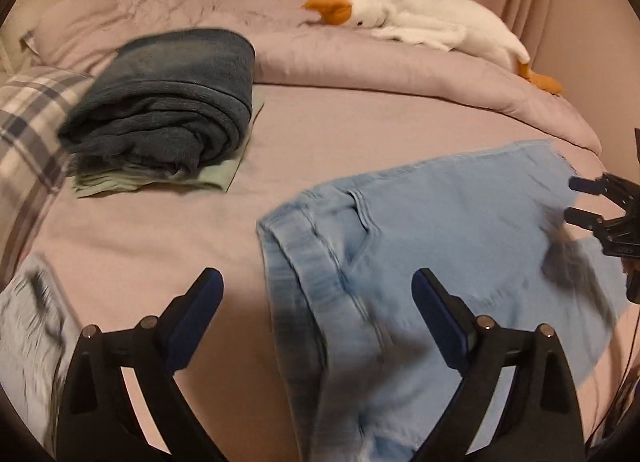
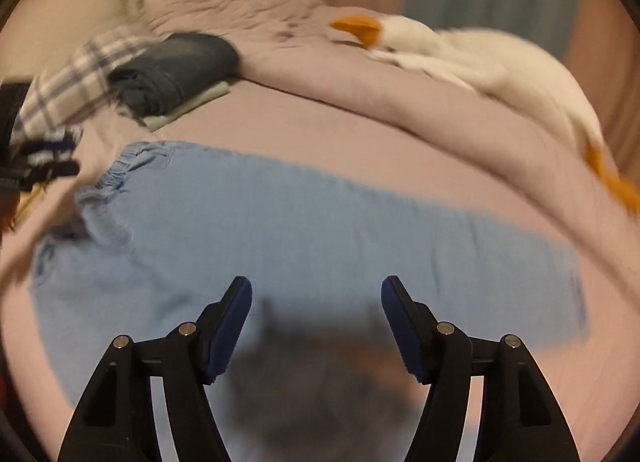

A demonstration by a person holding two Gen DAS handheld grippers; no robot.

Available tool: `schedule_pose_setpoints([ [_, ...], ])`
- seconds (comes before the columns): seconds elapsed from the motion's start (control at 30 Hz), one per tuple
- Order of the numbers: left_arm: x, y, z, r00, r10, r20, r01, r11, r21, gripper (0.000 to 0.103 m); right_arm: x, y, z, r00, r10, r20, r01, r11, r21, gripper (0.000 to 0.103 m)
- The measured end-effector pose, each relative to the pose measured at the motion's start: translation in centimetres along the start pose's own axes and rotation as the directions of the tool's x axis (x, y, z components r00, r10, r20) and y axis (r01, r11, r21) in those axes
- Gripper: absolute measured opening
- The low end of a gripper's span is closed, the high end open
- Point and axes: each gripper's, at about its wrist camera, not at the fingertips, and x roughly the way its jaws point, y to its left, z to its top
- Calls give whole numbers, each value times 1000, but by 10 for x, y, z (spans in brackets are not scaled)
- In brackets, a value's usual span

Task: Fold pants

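Light blue pants (image 1: 440, 230) lie flat on the bed (image 1: 160, 230), both grippers empty above them.

Left wrist view: the left gripper (image 1: 316, 294) stands wide open, the waistband between and beyond its fingers, nothing held. Right wrist view: the right gripper (image 2: 316, 298) is parted, gripping nothing, the pants spread just ahead of its fingertips.
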Motion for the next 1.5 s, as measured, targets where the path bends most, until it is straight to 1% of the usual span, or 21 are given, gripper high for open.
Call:
schedule_pose_setpoints([
  [0.17, 33, 11, 29, 997, -50, -60, 51, 999, 17, 94, 51, 16, 42, 999, 1, -48, -7, 992, -127, 67],
  [0.33, 65, 4, 49, 990, -32, -135, 56, 983, 177, 91, 92, 29, 79, 990, -68, -121, 21, 935, -355, 67],
  [0.43, 84, -3, 58, 981, -58, -187, 105, 962, 253, 89, 121, 11, 90, 976, -83, -199, 2, 926, -378, 67],
  [0.5, 101, -5, 58, 969, -31, -243, 104, 950, 295, 74, 141, -6, 89, 959, -52, -280, -53, 933, -355, 68],
  [0.53, 112, -3, 56, 956, -31, -291, 120, 948, 294, 57, 147, -13, 89, 954, -13, -300, -87, 945, -316, 69],
  [0.57, 116, 0, 57, 953, -51, -298, 136, 952, 275, 55, 151, -20, 91, 950, 31, -312, -118, 957, -264, 69],
  [0.63, 113, 3, 59, 954, -87, -287, 168, 948, 270, 41, 151, -26, 90, 943, 80, -322, -156, 964, -217, 58],
  [0.7, 106, 8, 63, 962, -95, -258, 160, 956, 247, 26, 140, -12, 85, 962, 62, -267, -142, 946, -293, 10],
  [0.87, 93, 14, 71, 982, -75, -174, 115, 966, 230, 20, 124, -10, 89, 982, -3, -189, -60, 944, -324, 4],
  [0.93, 99, 11, 62, 980, -46, -191, 91, 967, 238, 27, 125, -11, 94, 986, -13, -164, -36, 956, -290, 4],
  [1.03, 109, 4, 58, 977, 84, -197, -20, 951, 308, 63, 150, -1, 85, 964, -41, -262, -46, 948, -316, 11],
  [1.07, 106, 8, 61, 977, 94, -189, -31, 949, 314, 72, 144, 2, 88, 971, -43, -235, -40, 940, -339, 16],
  [1.13, 96, 13, 67, 983, 55, -173, 0, 954, 301, 77, 133, -9, 93, 969, 37, -244, -106, 955, -278, 45],
  [1.17, 87, 23, 67, 986, 17, -166, 31, 958, 284, 86, 129, -17, 94, 965, 58, -255, -125, 959, -254, 72],
  [1.23, 90, 24, 68, 985, -14, -173, 63, 958, 279, 93, 127, -28, 91, 966, 4, -257, -79, 956, -284, 80],
  [1.3, 106, 18, 67, 977, 30, -210, 38, 949, 312, 85, 136, -34, 86, 955, -30, -294, -61, 953, -297, 80],
  [1.37, 121, 19, 65, 960, -23, -279, 100, 959, 264, 52, 152, -39, 76, 935, -30, -355, -68, 963, -262, 80],
  [1.4, 121, 19, 66, 960, -40, -278, 111, 963, 246, 49, 153, -42, 74, 940, -6, -341, -75, 972, -222, 80],
  [1.43, 119, 16, 68, 960, -61, -274, 133, 958, 253, 33, 152, -44, 72, 945, 10, -327, -81, 976, -202, 79],
  [1.47, 116, 13, 68, 958, -75, -278, 149, 955, 256, 26, 149, -44, 69, 946, 31, -323, -97, 977, -190, 68],
  [1.5, 114, 10, 67, 962, -56, -268, 132, 953, 272, 26, 145, -41, 66, 950, 47, -310, -112, 974, -196, 48],
])
